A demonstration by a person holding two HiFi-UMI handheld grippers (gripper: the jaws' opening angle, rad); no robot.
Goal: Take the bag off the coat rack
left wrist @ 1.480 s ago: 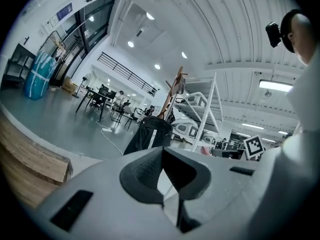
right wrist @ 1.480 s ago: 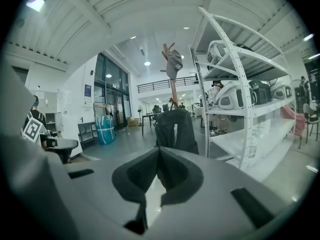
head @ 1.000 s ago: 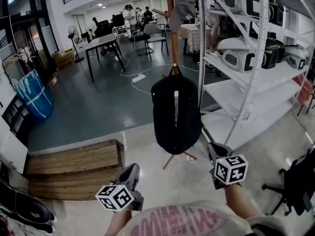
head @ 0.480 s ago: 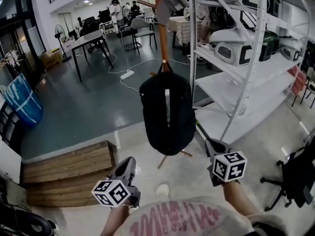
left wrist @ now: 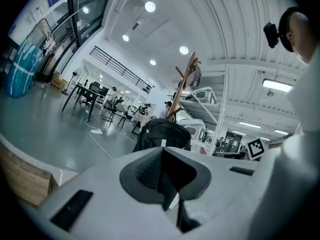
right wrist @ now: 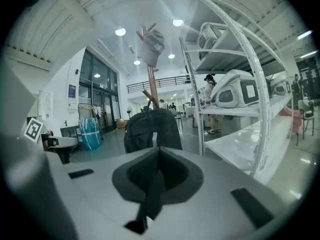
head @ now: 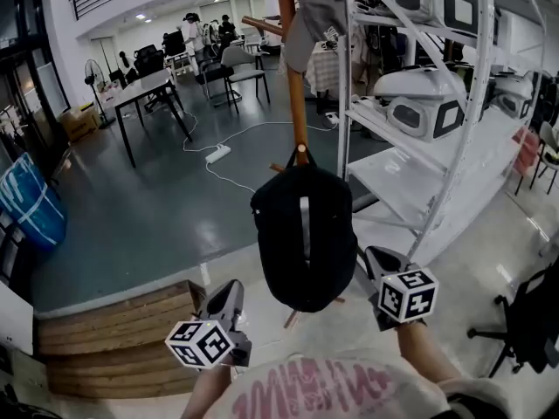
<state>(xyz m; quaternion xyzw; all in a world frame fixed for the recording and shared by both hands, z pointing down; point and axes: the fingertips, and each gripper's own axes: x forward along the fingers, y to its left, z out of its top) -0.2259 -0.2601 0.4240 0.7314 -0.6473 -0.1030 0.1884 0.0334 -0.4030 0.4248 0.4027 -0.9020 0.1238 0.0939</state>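
Note:
A black bag (head: 304, 234) hangs by its top loop from a wooden coat rack (head: 295, 85). A grey garment (head: 314, 11) hangs higher on the same pole. My left gripper (head: 229, 291) is low, left of the bag's bottom and apart from it, with its jaws shut on nothing. My right gripper (head: 374, 257) is just right of the bag's lower edge, also shut and empty. The left gripper view shows the bag (left wrist: 162, 134) ahead beyond the closed jaws. In the right gripper view the bag (right wrist: 150, 126) and the rack (right wrist: 150, 84) stand straight ahead.
White metal shelving (head: 454, 147) holding white machines stands close on the right of the rack. A wooden platform (head: 113, 339) lies at the lower left. A black office chair (head: 524, 321) is at the right edge. A power strip (head: 217, 153), tables and people are farther back.
The head view has shifted, and the bag now sits a little lower and nearer in the picture. Both grippers stay shut and low, on either side of the bag.

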